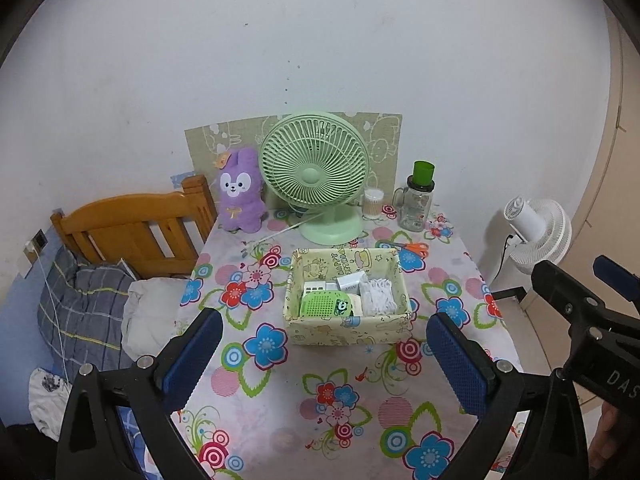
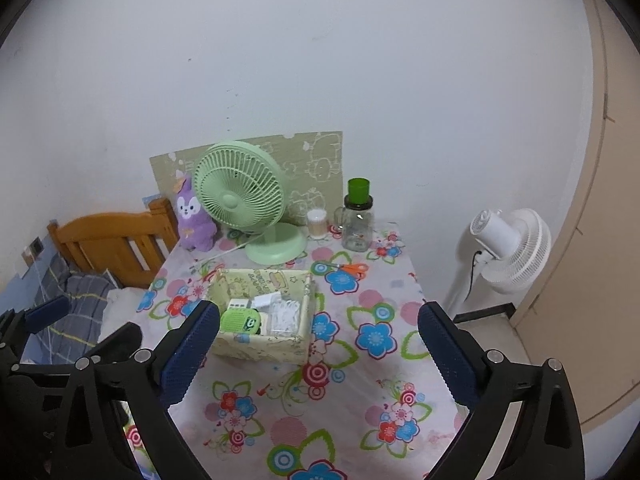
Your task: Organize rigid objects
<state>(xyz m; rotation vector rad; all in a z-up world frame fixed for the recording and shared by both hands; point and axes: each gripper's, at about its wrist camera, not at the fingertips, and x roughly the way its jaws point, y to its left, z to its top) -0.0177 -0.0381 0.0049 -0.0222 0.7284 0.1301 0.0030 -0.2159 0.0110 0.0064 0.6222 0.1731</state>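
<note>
Flowered tablecloth (image 1: 352, 392) bears a square, fabric-covered box (image 1: 352, 334).

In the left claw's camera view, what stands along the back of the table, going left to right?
Purple plush rabbit → green desk fan → tub of cotton swabs → clear jar with a green cup on top.

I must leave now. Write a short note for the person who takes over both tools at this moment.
Left tool: open, empty, above the table's near part.
Right tool: open, empty, beside it.
Storage box: mid-table, already holding a green device, white adapters and a white bundle.
Left out: orange scissors behind the box, probably next. Cotton swab jar and glass jar stand at the back.
</note>
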